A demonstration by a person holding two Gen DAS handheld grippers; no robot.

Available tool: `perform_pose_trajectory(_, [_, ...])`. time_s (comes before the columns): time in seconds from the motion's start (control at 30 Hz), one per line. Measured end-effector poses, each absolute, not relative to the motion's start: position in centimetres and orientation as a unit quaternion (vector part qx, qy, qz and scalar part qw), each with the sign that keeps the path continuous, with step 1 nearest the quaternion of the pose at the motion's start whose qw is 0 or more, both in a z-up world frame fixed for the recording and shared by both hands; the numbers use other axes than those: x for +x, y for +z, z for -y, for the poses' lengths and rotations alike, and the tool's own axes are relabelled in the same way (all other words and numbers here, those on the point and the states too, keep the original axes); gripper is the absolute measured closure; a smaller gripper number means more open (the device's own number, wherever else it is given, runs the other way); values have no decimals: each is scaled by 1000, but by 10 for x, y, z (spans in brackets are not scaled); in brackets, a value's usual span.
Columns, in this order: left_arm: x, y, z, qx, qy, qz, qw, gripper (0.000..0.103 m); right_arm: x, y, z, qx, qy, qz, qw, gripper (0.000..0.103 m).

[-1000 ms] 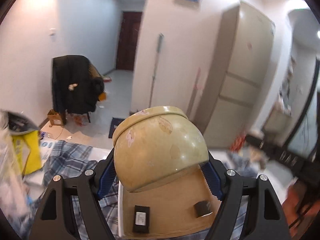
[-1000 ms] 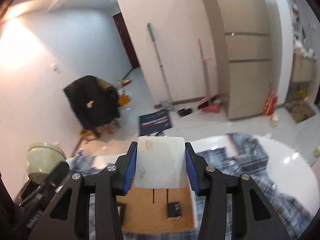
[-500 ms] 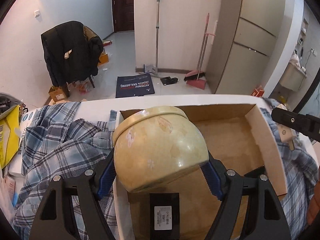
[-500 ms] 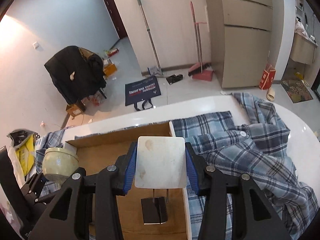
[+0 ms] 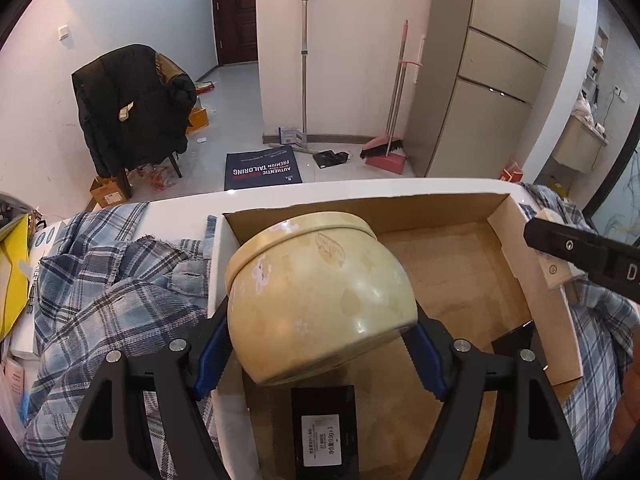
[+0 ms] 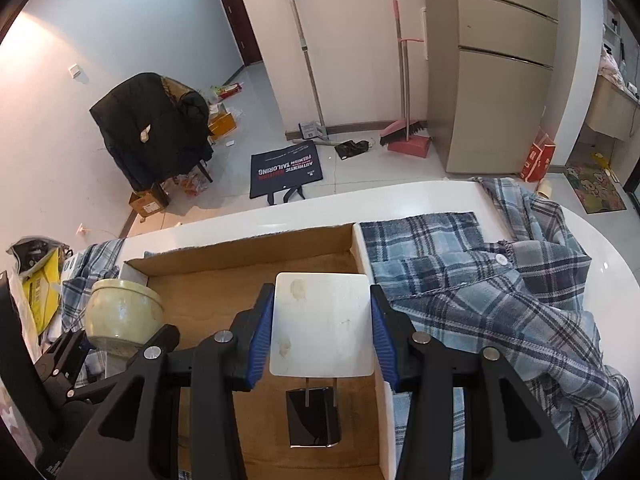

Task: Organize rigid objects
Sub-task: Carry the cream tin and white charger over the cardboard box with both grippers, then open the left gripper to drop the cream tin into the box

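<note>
Left wrist view: left gripper (image 5: 320,354) clamps the lidded ceramic jar (image 5: 318,296), right gripper (image 6: 322,334) clamps a white box (image 6: 322,324), both over the cardboard box (image 5: 516,264), apparently for packing.

A round cream ceramic jar (image 5: 320,296) held in blue-padded black fingers (image 5: 210,354) is blocking the near left part of a shallow brown cardboard box (image 5: 448,248), so the floor beneath it is going unseen. A black packet with a white label (image 5: 323,432) is lying partly under the jar, its small print too fine to read. In the right wrist view, a flat white rectangular plate (image 6: 322,324) is covering the box's middle and the top of a glossy black card (image 6: 314,418). A blue plaid cloth (image 6: 500,300) is running off the right edge.
</note>
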State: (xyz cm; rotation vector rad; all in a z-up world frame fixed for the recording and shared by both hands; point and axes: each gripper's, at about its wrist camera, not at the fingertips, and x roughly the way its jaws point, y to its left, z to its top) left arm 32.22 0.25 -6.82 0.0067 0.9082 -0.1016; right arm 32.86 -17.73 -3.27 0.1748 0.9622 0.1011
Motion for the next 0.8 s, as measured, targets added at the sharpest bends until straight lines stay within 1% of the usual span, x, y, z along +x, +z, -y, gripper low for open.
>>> perform_pose_trajectory(0.1, [323,-70,3,17,-52,-443,895,24,328,-30,177,78,48,-457,885,59])
perform_pose_trajectory(0.23, [325,-71,5,1,-63,-454,889,24,329,-28,179,81,46,-456,885,59])
perform_pose_trajectory(0.57, [328,-83,18,39,-52,-467,882,24,329,-29,180,82,49,-457,884,59])
perform_pose_trajectory(0.8, [322,-67,5,28,-59,-453,889,23,327,-25,187,96,50,-451,886,59])
